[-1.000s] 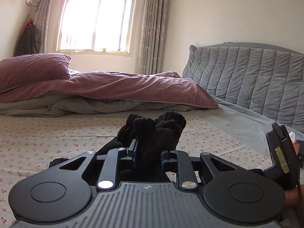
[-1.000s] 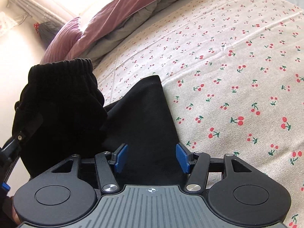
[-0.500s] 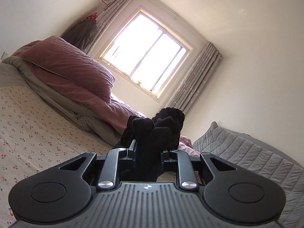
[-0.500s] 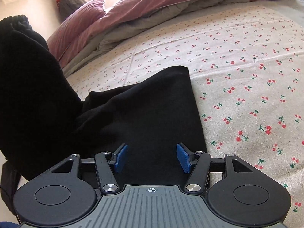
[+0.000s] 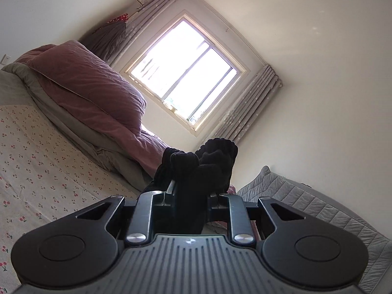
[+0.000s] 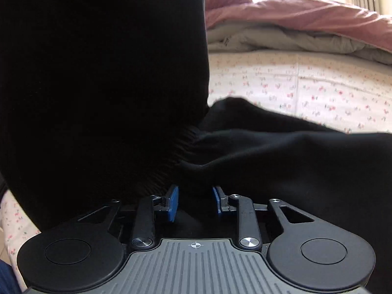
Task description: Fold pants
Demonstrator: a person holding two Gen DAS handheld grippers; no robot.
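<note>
- Left wrist view: the jaws of the left gripper [image 5: 189,196] are clenched on a bunched, ribbed edge of the black pants [image 5: 198,166], which stands up past the fingertips in thick folds. The grip looks meant to hold that end clear of the bed, so the rest can hang and be squared.
- The view is tilted, with the window [image 5: 181,73] and curtains [image 5: 247,112] slanted across it. The cherry-print sheet [image 5: 36,161] lies to the lower left, and the mauve duvet [image 5: 95,93] is heaped at its far side, out of the working area.
- Right wrist view: the jaws of the right gripper [image 6: 194,202] are closing, and black cloth lies between the blue pads [image 6: 173,199]. Whether they press on it yet, I cannot tell.
- Here the pants [image 6: 269,166] fill most of the view. One part hangs as a dark curtain at the left, with a gathered ribbed band just beyond the fingertips, while another part lies spread over the sheet [image 6: 306,90] to the right.
- This second grip is probably taken low so both hands can stretch the cloth for a fold.
</note>
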